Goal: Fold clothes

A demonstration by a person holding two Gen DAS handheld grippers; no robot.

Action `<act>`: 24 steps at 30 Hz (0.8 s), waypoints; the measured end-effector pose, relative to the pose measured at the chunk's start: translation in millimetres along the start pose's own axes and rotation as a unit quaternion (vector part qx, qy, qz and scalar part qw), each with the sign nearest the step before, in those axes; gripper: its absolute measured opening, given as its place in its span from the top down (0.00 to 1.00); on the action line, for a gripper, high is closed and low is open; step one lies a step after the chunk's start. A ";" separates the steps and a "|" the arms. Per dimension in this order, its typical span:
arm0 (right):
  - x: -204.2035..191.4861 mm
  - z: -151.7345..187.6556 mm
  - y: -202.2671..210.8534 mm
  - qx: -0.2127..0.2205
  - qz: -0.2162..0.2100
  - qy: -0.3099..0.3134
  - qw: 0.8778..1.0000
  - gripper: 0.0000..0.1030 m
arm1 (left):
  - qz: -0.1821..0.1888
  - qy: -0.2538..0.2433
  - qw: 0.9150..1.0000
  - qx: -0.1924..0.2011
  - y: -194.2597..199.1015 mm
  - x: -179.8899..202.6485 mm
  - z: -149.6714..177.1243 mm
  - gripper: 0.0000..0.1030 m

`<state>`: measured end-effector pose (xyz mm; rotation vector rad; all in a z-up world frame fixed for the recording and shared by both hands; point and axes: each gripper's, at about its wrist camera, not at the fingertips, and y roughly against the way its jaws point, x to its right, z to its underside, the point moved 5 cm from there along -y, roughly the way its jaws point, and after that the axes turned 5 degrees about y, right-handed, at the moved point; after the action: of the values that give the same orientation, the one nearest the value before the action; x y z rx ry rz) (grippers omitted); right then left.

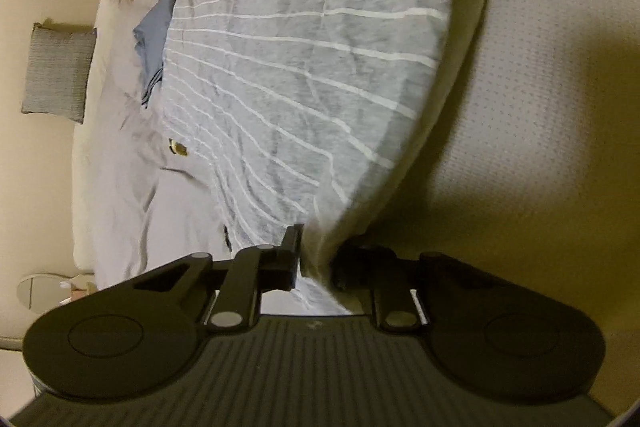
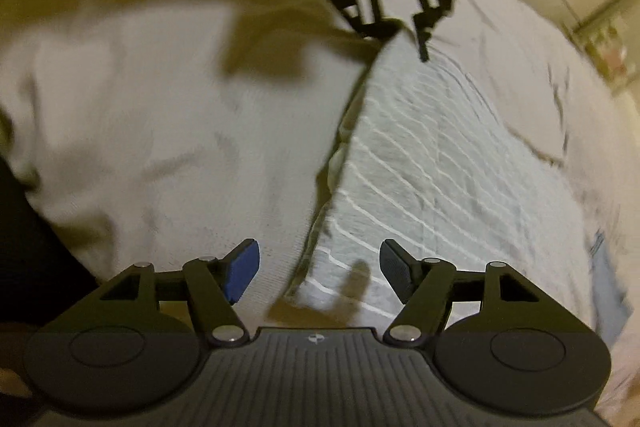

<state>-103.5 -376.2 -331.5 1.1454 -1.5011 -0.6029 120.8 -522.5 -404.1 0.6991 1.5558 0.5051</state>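
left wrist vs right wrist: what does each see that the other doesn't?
Left wrist only: a grey cushion against the wall, a blue garment beside the striped cloth, and the left gripper shut on that cloth's edge.
Right wrist only: the right gripper, open above the cloth's near corner, and the left gripper seen from outside.
Both: the grey striped cloth on the pale bedding.

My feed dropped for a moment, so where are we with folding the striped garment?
Done: the striped garment lies spread on the bed; no finished fold shows. In hand: the left gripper is shut on its edge; the right gripper hangs open over the near edge, gripping nothing. Left: the right grasp and all the folds. A blue garment beside it lies unfolded.
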 end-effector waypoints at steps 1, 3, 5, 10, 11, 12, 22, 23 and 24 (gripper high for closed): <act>0.6 0.3 -3.7 -0.007 0.009 0.002 1.000 0.34 | 0.006 0.002 1.000 0.001 -1.3 -1.3 -0.1 0.86; 1.8 1.0 -10.9 -0.021 0.028 0.007 0.999 0.37 | 0.016 0.007 1.000 0.003 -2.2 -4.0 -0.6 0.87; 5.9 1.6 -16.2 -0.035 0.031 -0.001 0.999 0.57 | 0.024 0.010 1.000 0.002 -0.1 -6.0 -1.2 0.87; 30.0 4.3 -9.1 -0.041 0.009 -0.051 0.998 0.97 | 0.047 0.026 0.999 -0.009 10.3 -14.9 -3.3 0.92; 36.8 5.0 -4.6 -0.037 0.003 -0.063 0.997 0.97 | 0.051 0.030 0.998 -0.012 14.5 -17.6 -3.7 0.92; 44.0 5.6 3.2 -0.031 -0.001 -0.070 0.997 0.97 | 0.052 0.032 0.998 -0.012 19.2 -22.7 -4.6 0.92; 166.3 47.2 77.3 0.000 0.045 -0.210 0.977 0.98 | 0.043 0.034 0.998 -0.004 29.8 -139.0 -41.4 0.93; 180.8 54.5 79.8 0.002 0.050 -0.225 0.973 0.98 | 0.045 0.034 0.998 -0.006 22.9 -154.4 -49.8 0.93; 196.5 63.3 80.0 0.003 0.053 -0.241 0.969 0.98 | 0.048 0.032 0.998 -0.009 15.2 -169.4 -58.4 0.93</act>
<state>-176.5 -532.2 -192.4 0.9534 -1.9626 -0.8454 68.4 -623.9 -265.2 0.7515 1.5816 0.6177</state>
